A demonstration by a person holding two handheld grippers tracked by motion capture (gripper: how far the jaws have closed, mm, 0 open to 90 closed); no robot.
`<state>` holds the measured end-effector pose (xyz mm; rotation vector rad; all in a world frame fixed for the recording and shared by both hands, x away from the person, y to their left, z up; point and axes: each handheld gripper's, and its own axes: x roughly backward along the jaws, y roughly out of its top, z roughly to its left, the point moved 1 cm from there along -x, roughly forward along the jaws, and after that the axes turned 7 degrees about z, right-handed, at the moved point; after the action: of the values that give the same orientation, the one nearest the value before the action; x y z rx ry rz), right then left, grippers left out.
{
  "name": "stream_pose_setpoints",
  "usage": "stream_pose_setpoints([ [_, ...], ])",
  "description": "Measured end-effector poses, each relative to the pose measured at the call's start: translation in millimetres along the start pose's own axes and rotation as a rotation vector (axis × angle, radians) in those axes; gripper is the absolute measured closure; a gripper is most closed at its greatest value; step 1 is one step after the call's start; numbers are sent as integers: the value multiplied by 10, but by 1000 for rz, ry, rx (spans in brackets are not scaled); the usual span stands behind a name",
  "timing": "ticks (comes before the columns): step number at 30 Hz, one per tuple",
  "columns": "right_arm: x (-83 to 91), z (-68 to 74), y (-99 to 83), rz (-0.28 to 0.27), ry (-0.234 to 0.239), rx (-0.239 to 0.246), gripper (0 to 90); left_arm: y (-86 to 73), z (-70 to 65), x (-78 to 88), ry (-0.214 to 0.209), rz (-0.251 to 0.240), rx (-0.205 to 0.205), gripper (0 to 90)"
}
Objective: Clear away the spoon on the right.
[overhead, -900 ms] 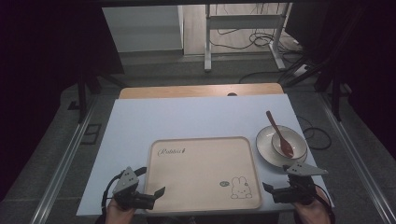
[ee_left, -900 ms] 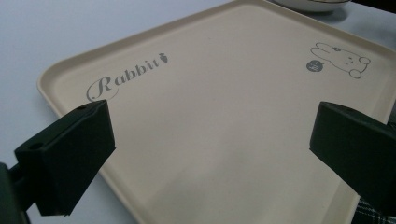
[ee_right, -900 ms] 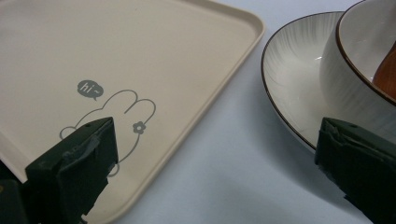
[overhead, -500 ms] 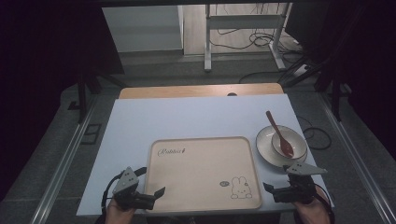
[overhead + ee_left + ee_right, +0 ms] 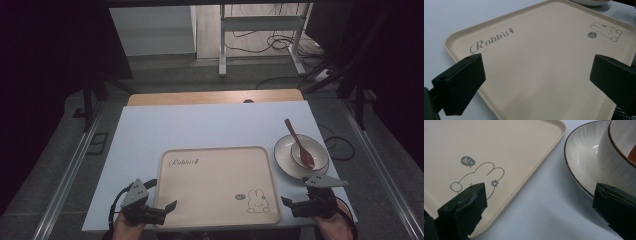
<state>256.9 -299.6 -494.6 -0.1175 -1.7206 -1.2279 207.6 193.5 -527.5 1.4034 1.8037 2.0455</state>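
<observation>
Nothing has moved since the earlier frame: both grippers, left gripper (image 5: 167,207) and right gripper (image 5: 286,202), hover with jaws apart beside the tray (image 5: 215,185) on the counter (image 5: 200,125). Next likely reaches the bowl (image 5: 301,152).

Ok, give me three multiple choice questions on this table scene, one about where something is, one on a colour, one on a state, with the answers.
1. Where does the bowl stand relative to the tray?
A. On the tray
B. On a plate right of the tray
C. Left of the tray

2. What colour is the spoon in the bowl?
A. Reddish brown
B. Blue
C. Silver

3. How is the right gripper?
A. Shut on the spoon
B. Shut on the tray's rim
C. Open, holding nothing

Answers: 1 B, the plate sits on the table beside the tray's right edge. 2 A, reddish brown in the high view. 3 C, its jaws stand wide apart.
</observation>
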Motion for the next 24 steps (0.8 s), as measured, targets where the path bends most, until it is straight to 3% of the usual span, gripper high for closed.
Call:
stream_pose_setpoints([
  [14,31,-34,122,-45,-37,29,0,1,-10,-17,13,13,-6,0],
  [24,15,-90,183,-49,-24,21,0,1,-12,-14,18,12,-7,0],
])
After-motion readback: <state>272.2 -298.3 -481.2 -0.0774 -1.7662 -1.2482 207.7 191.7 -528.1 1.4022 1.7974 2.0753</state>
